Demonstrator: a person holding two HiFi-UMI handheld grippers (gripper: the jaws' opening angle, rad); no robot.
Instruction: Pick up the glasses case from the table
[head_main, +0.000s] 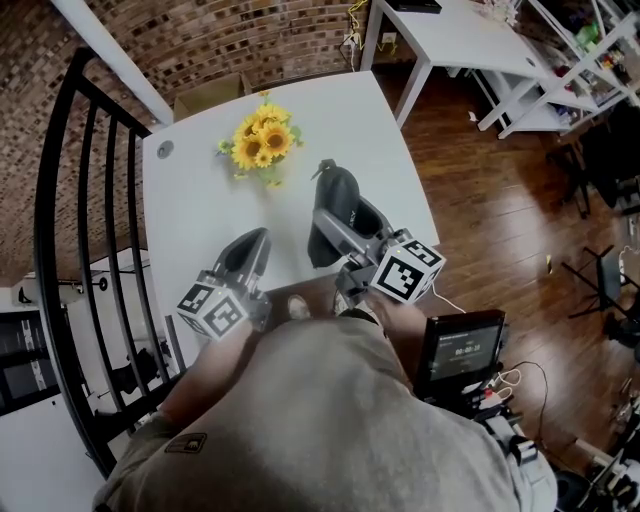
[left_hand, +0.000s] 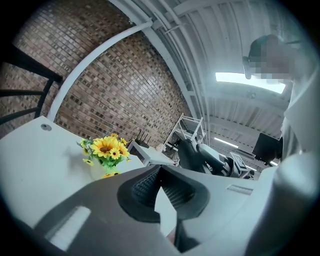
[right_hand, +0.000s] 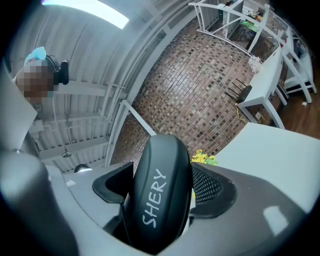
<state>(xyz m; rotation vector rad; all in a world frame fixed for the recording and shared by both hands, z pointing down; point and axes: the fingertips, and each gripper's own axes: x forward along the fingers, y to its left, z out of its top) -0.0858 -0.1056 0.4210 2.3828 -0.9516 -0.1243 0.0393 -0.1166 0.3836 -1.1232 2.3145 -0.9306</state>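
A: Where was the glasses case (right_hand: 159, 195)?
B: Pinched across its middle by the right claw (right_hand: 162, 165), seemingly clear of the bench (head_main: 200, 200); left claw (left_hand: 159, 170) pressed together, empty
A: Handling?
B: Judged light, rigid, smooth-shelled; could slip, so grip mid-body

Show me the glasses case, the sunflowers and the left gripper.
glasses case (right_hand: 157, 195): right gripper view, its lettered side.
sunflowers (head_main: 262, 140): head view, the yellow blooms.
left gripper (left_hand: 160, 169): left gripper view, between its fingertips.

My right fingers (right_hand: 212, 187) clamp the black, rounded glasses case (right_hand: 159, 192), lettered SHERY in white, right of the sunflowers (head_main: 262, 140).
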